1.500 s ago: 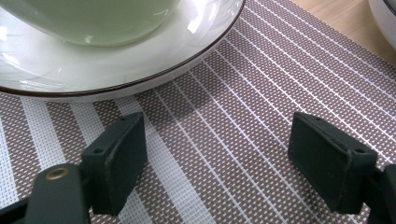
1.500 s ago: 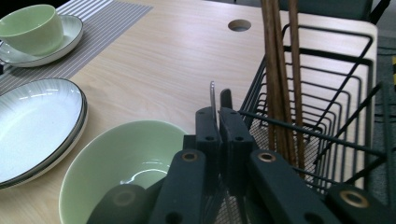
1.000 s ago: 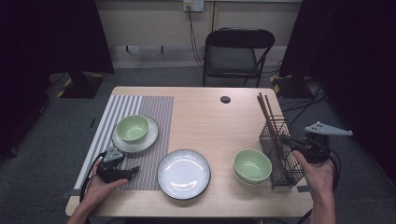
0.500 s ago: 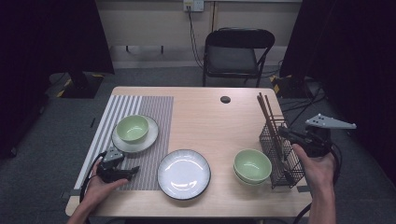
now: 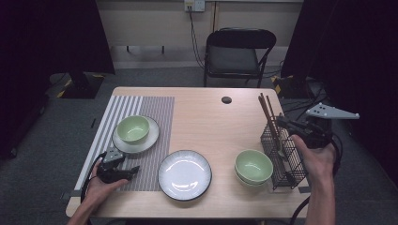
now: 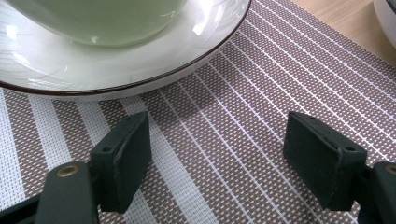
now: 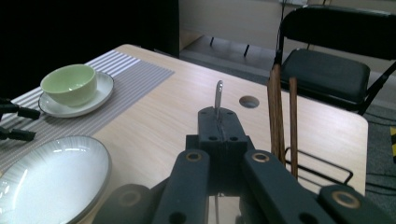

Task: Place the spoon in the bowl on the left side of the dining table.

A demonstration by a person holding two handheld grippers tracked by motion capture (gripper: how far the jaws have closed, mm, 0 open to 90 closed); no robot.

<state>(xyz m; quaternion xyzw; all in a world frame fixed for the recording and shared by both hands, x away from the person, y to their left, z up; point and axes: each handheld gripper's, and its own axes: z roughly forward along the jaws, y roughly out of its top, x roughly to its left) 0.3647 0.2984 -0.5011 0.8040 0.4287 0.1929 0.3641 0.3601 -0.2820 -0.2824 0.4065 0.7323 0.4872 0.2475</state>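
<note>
The right gripper point(image 7: 218, 122) pinches a metal utensil point(image 7: 218, 94) (thin handle) above the wire rack point(image 5: 281, 154) at the table's point(image 5: 206, 117) right edge; the left gripper point(image 6: 219, 158) rests released on the placemat point(image 6: 243, 140).

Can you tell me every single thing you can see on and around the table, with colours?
Table: one, light wood, centre.
Placemat: one, grey and white striped, table's left side.
Bowls: two on the table's left and right, pale green; left bowl on a white saucer, right bowl beside the basket.
Plate: one, white with dark rim, near front edge.
Wire basket: one, black, right edge.
Chopsticks: brown, standing in the basket.
Metal utensil: one, silver, pinched by the right tongs.
Folding chair: one, black, behind the table.
Left tongs: black, open over the placemat.
Right tongs: black, shut, at the basket.
</note>
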